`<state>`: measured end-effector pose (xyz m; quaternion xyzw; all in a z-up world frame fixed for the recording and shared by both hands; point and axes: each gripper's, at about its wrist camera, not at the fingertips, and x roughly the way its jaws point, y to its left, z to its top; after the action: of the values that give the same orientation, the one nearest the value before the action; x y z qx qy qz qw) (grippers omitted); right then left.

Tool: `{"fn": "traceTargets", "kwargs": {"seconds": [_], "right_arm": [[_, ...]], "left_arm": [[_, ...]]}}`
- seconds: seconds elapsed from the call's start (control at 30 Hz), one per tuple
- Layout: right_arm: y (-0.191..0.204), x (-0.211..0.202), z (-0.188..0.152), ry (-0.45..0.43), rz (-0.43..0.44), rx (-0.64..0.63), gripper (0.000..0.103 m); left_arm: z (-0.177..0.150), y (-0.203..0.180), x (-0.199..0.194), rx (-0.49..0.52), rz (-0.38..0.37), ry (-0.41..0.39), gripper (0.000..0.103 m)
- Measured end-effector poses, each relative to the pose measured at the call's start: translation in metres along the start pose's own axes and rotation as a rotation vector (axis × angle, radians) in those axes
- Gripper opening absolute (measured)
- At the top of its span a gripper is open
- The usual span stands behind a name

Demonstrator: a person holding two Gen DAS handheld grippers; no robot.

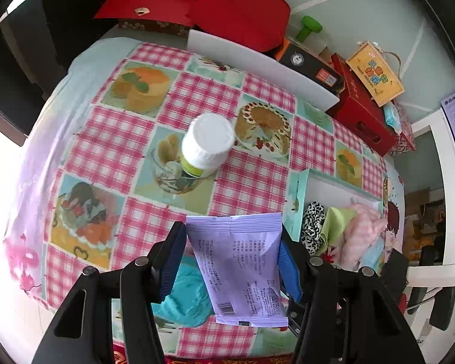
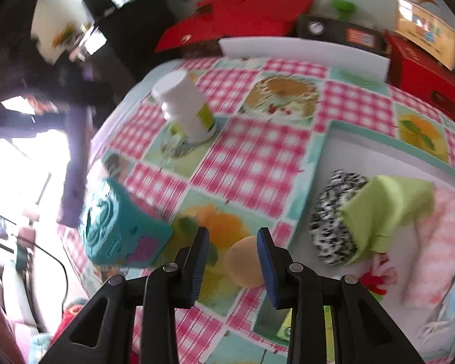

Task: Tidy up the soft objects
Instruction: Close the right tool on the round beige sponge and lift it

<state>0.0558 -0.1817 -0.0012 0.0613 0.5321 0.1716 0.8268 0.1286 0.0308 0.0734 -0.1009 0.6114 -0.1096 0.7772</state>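
Note:
My left gripper (image 1: 232, 236) is shut on a lilac soft packet (image 1: 242, 270) and holds it above the checked tablecloth, left of a light-blue tray (image 1: 297, 200). The tray holds a black-and-white cloth (image 1: 312, 224), a green cloth (image 1: 336, 221) and a pink cloth (image 1: 361, 236). My right gripper (image 2: 232, 233) is open above a round tan sponge (image 2: 247, 261) on the table, left of the tray's rim (image 2: 311, 182). A teal soft object (image 2: 118, 227) lies to its left; it also shows under the packet in the left wrist view (image 1: 185, 297).
A white bottle (image 1: 206, 145) with a green label stands mid-table, also in the right wrist view (image 2: 185, 106). A white board (image 1: 257, 63), a red bag (image 1: 227, 6), a red box (image 1: 364, 112) and a wooden box (image 1: 376, 72) line the far edge.

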Motion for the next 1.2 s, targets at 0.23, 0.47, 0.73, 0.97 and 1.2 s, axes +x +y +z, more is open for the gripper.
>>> {"fn": "traceTargets", "kwargs": {"seconds": [0.23,0.47,0.73,0.97,1.2], "right_arm": [[0.021,0.036,0.003,0.132,-0.112,-0.124,0.054],[0.033,0.065,0.010,0.247,-0.186,-0.239,0.054],[0.041,0.078,0.022,0.310,-0.225,-0.315,0.058],[0.048,0.079,0.041,0.311,-0.236,-0.355,0.058],[0.044,0.090,0.024,0.366,-0.266,-0.374,0.058]], "left_arm": [[-0.012,0.026,-0.017,-0.021,-0.006,-0.031,0.059],[-0.017,0.047,-0.023,-0.043,-0.010,-0.041,0.059],[-0.020,0.056,-0.021,-0.052,-0.021,-0.034,0.059],[-0.021,0.059,-0.021,-0.053,-0.015,-0.033,0.059],[-0.021,0.061,-0.020,-0.060,-0.013,-0.032,0.059]]}}
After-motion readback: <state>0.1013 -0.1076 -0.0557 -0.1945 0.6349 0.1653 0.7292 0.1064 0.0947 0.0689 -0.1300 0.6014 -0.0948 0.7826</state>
